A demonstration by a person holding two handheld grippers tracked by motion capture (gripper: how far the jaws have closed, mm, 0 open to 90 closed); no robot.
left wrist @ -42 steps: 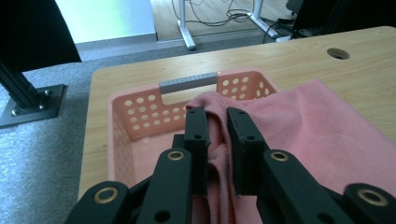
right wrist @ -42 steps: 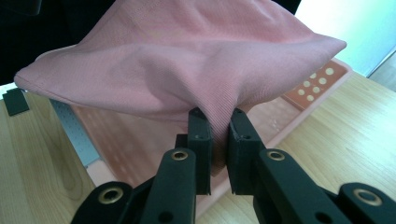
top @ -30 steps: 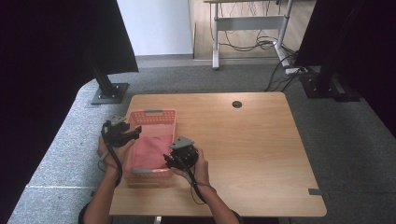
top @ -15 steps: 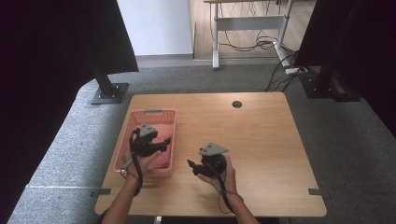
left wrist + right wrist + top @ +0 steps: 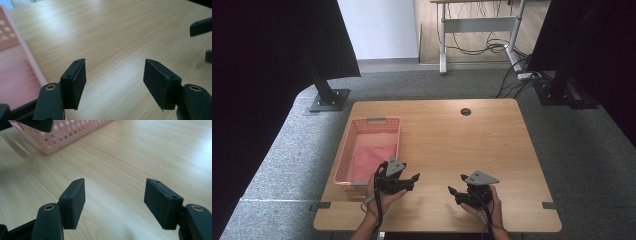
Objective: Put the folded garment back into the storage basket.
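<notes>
The pink perforated basket lies to the left of both grippers, its long axis running away from the person, with a pink cloth lying flat in its bottom. The left gripper is the nearer one: it hangs just beside the basket's near right corner, and in the left gripper view the basket's rim runs close along the outside of its left jaw. Its jaws have just been opening and stand wide with nothing but bare surface between them. The right gripper sits well apart from the basket, farther right, jaws likewise wide and empty; its own view looks across bare wood at the basket wall. Any reach for the basket favours the left.
</notes>
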